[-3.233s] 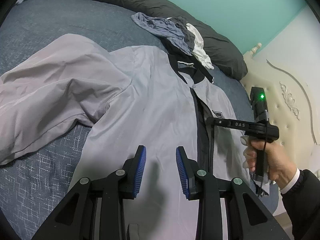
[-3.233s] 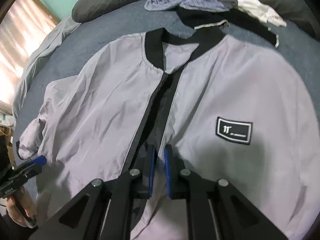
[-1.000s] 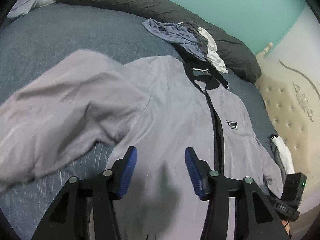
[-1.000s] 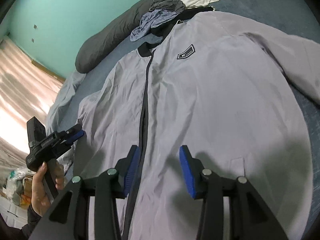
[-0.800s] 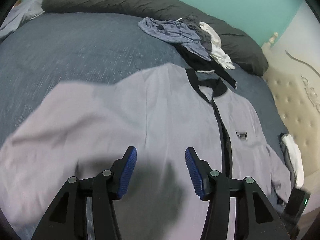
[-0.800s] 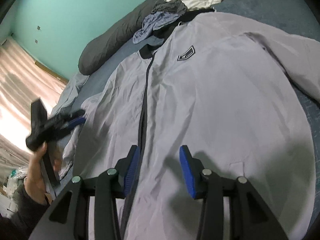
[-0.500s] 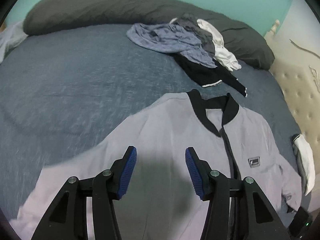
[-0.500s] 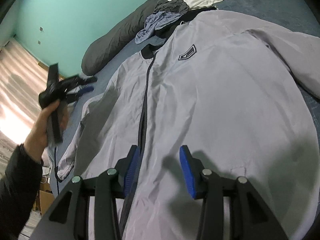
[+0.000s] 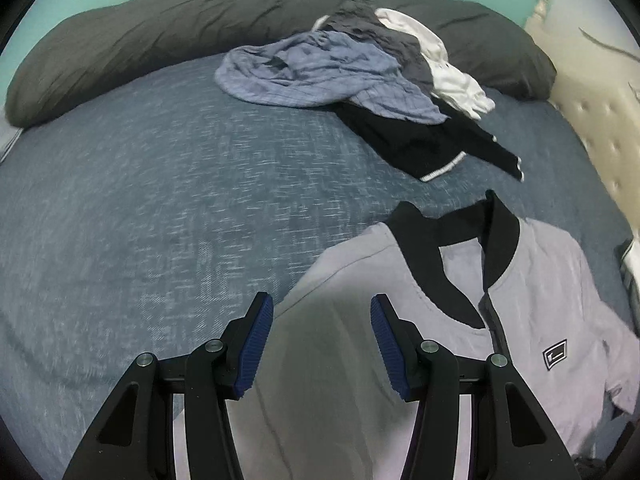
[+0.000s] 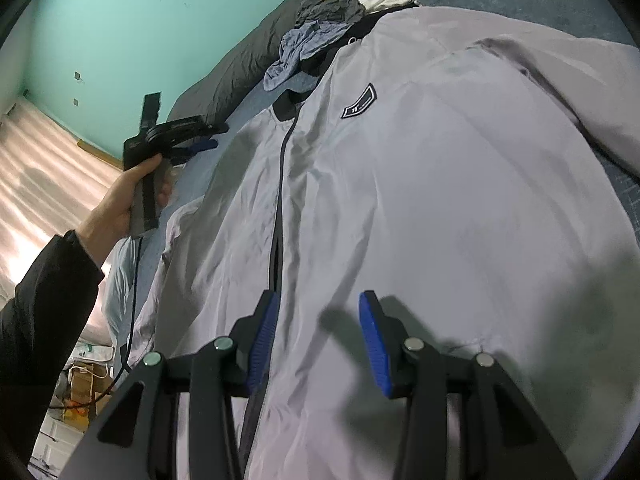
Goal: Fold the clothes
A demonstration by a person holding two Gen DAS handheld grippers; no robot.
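A grey jacket [image 10: 440, 168] with a black collar [image 9: 424, 248], a dark zip [image 10: 280, 184] and a logo patch [image 10: 360, 106] lies spread front-up on the blue bed. My left gripper [image 9: 322, 320] hovers open over the jacket's shoulder beside the collar, with nothing between its blue pads. In the right wrist view that left gripper [image 10: 212, 136] is held up by a hand [image 10: 120, 200] over the jacket's far side. My right gripper [image 10: 318, 320] stands open just above the jacket's lower front, right of the zip, holding nothing.
A pile of loose clothes [image 9: 320, 68], blue, grey and white, lies beyond the collar on a black garment [image 9: 420, 144]. A long dark pillow [image 9: 160, 28] runs along the teal wall. A padded cream headboard [image 9: 592, 100] is at the right. Blue bedding [image 9: 140, 220] spreads left of the jacket.
My left gripper has swung across from the jacket's sleeve side to above the shoulder and collar, still open. The right gripper has stayed put over the lower front.
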